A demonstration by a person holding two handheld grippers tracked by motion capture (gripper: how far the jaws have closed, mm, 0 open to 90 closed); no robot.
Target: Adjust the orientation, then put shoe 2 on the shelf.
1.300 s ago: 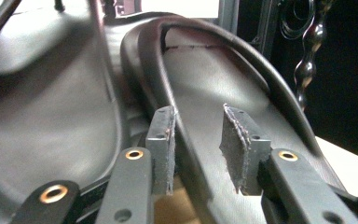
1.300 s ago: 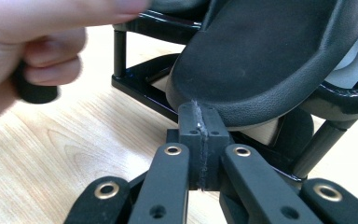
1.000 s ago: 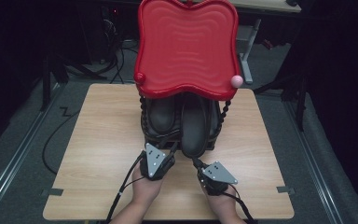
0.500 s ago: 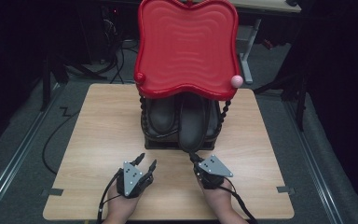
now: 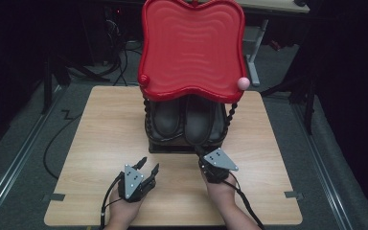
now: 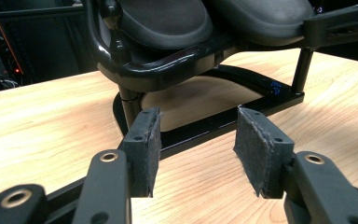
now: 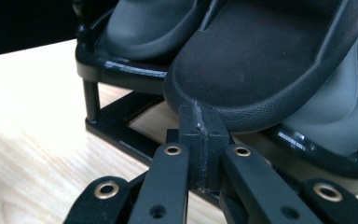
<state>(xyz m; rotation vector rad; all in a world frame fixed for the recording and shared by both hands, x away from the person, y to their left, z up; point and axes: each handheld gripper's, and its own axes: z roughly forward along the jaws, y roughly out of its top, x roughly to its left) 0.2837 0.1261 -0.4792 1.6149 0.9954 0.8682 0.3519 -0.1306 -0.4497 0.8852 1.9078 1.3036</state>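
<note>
A light wooden table (image 5: 100, 143) is carrying a two-tier rack (image 5: 172, 143) of glossy black tubing with beaded posts. The rack is standing at the centre of the far half of the table.

A large red wavy-edged plastic tray (image 5: 191, 48) is forming the top tier, with a small pink ball (image 5: 243, 83) sitting at its near right corner and a red knob (image 5: 144, 79) at its near left corner.

On the lower shelf, under the tray, a pair of dark grey rubber-soled shoes is lying side by side, toes toward the person: the left shoe (image 5: 166, 117) and the right shoe (image 5: 200, 122), whose toe is overhanging the front rail of the shelf.

The right gripper (image 5: 205, 154) is pointing at the rack's front rail. In the right gripper view its jaws are pressing flat together with nothing between them, their tips (image 7: 202, 122) sitting directly beneath the right shoe's toe (image 7: 261, 70); contact cannot be confirmed.

The left gripper (image 5: 147, 165) is resting well short of the rack, over bare table. Its jaws have just been opening and are standing apart, nothing between the pads (image 6: 150, 140), with the rack's base frame (image 6: 205, 126) lying beyond them.
</note>
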